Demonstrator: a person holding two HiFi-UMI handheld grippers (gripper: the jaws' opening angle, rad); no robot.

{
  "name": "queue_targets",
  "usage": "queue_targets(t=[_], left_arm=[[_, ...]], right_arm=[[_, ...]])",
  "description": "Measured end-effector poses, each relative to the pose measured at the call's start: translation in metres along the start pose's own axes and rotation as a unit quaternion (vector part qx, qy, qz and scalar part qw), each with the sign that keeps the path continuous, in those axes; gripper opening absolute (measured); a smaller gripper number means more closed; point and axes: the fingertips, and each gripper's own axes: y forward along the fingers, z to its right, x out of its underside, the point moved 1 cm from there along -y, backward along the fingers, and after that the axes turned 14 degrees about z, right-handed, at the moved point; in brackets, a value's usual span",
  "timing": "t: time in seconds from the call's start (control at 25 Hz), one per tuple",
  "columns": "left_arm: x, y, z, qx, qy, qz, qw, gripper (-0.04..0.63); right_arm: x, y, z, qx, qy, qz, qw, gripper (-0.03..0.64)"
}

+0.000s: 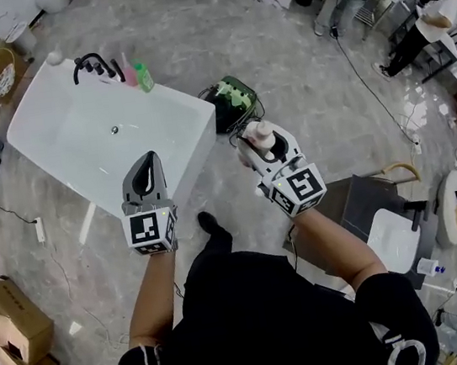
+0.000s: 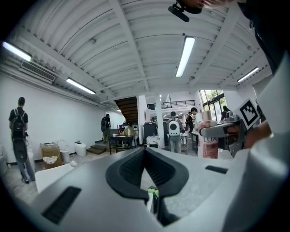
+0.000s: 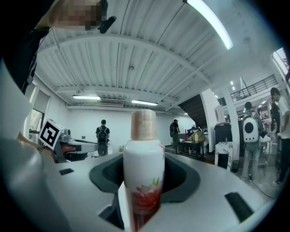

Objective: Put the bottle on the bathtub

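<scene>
A white bottle [image 3: 144,174] with a pink flower print and a beige cap stands upright between the jaws of my right gripper [image 1: 264,148], which is shut on it. In the head view the bottle [image 1: 261,137] is held in the air to the right of the white bathtub [image 1: 57,118]. The same bottle [image 2: 207,136] shows at the right in the left gripper view. My left gripper [image 1: 149,174] is shut with nothing in it, its tips over the bathtub's near right rim. My left gripper [image 2: 146,156] points up toward the ceiling.
A black faucet [image 1: 90,66] with a pink bottle [image 1: 129,73] and a green bottle [image 1: 144,77] stands on the tub's far rim. A dark basket [image 1: 232,100] of green items sits on the floor beside the tub. Cardboard boxes [image 1: 10,316] lie left; people stand in the room.
</scene>
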Motion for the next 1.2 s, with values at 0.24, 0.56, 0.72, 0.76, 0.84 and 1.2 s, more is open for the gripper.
queue_targets(t=[0.24,0.56,0.72,0.76,0.84,1.2], left_arm=[[0.011,0.049,-0.072,-0.006,-0.006,0.008,0.9999,0.008],[0.029,0.086,-0.129,-0.031,-0.010,0.002,0.9995,0.008],[0.053,0.089,-0.139,-0.045,-0.007,-0.006,0.9989,0.008],[0.059,0.093,-0.142,-0.049,-0.007,-0.007,0.9988,0.008],[0.070,0.103,-0.147,-0.058,-0.011,-0.011,0.9982,0.008],[0.116,0.156,-0.145,-0.050,-0.007,0.034,0.9982,0.008]], right_arm=[[0.021,0.095,0.009,0.010,-0.003,-0.007,1.000,0.221],[0.036,0.177,0.033,0.013,-0.014,0.003,1.000,0.221],[0.059,0.200,0.049,0.012,-0.006,0.005,1.000,0.221],[0.066,0.208,0.055,0.011,-0.004,0.005,1.000,0.221],[0.080,0.224,0.067,0.005,0.001,0.003,1.000,0.221],[0.213,0.303,0.121,-0.044,0.032,-0.023,0.998,0.221]])
